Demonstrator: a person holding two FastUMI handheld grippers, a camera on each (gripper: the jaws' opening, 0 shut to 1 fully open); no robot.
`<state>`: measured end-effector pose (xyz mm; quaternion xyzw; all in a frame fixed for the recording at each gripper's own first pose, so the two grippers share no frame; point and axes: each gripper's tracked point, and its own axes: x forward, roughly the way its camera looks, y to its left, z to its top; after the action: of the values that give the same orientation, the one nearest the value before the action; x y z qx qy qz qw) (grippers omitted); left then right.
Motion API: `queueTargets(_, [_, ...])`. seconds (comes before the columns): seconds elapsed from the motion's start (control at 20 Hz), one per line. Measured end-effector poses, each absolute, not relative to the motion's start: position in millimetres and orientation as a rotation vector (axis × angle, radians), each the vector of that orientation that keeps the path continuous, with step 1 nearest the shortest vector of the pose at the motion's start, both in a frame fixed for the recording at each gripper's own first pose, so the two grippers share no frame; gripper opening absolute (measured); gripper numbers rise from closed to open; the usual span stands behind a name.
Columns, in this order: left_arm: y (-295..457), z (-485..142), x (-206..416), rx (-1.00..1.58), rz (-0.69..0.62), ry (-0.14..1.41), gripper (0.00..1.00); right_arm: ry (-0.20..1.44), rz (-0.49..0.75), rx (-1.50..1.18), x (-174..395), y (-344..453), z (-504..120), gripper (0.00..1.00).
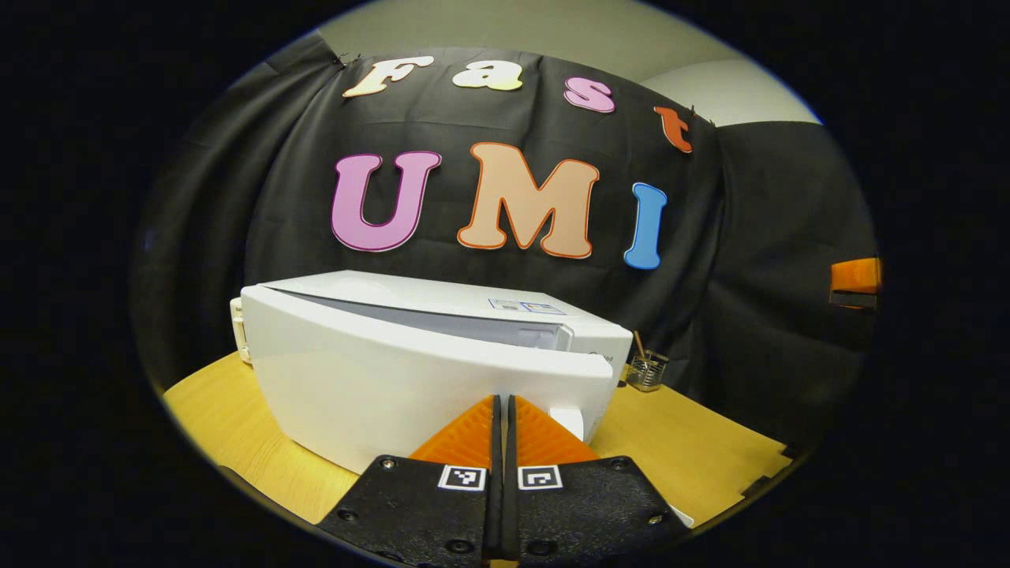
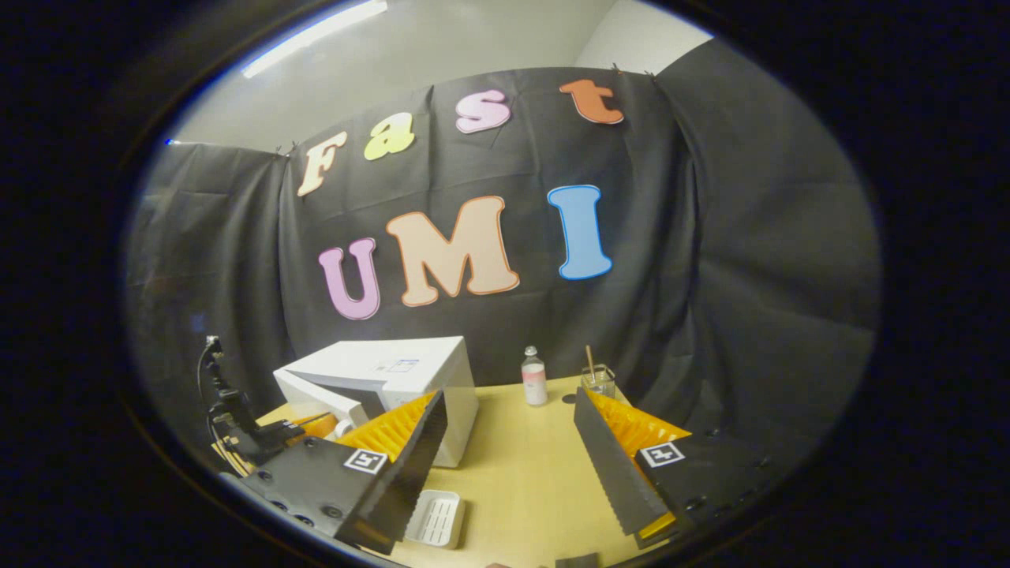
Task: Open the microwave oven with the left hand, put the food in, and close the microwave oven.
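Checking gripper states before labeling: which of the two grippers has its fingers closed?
The left gripper: its fingers meet with just a thin slit, in front of the microwave door. The right gripper is spread wide over the table.

— What does the microwave oven [image 1: 426,371] look like?
— A white box, standing on the yellow table toward its left side, upright.
— And its door [image 1: 394,379]?
— Ajar: it has swung a little way out from the body, with a gap along its top edge.
— From the right gripper view?
— The same microwave oven [image 2: 394,379], farther off, on the table's left.
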<state>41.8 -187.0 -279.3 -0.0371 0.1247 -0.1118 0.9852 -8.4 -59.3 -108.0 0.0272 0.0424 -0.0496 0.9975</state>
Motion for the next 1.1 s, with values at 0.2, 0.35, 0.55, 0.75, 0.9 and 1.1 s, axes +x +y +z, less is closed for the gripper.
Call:
queueTargets(0.2, [-189, -281, 56, -0.047, -0.204, 0.245, 0.01, 0.067, -0.088, 0.056, -11, -55, -102, 0.92])
queueTargets(0.35, [-192, -284, 64, -0.042, -0.195, 0.244, 0.01, 0.067, -0.084, 0.052, -14, -52, -101, 0.92])
queueTargets(0.55, [-195, -294, 76, -0.047, -0.188, 0.263, 0.01, 0.079, -0.09, 0.043, -15, -54, -105, 0.91])
queueTargets(0.75, [-193, -305, 86, -0.048, -0.172, 0.299, 0.01, 0.087, -0.099, 0.018, -17, -55, -107, 0.91])
queueTargets(0.9, [-192, -307, 90, -0.059, -0.164, 0.302, 0.01, 0.088, -0.097, 0.006, -17, -52, -106, 1.0])
queueTargets(1.1, [-196, -301, 93, -0.086, -0.181, 0.276, 0.01, 0.091, -0.111, -0.002, -13, -55, -109, 1.0])
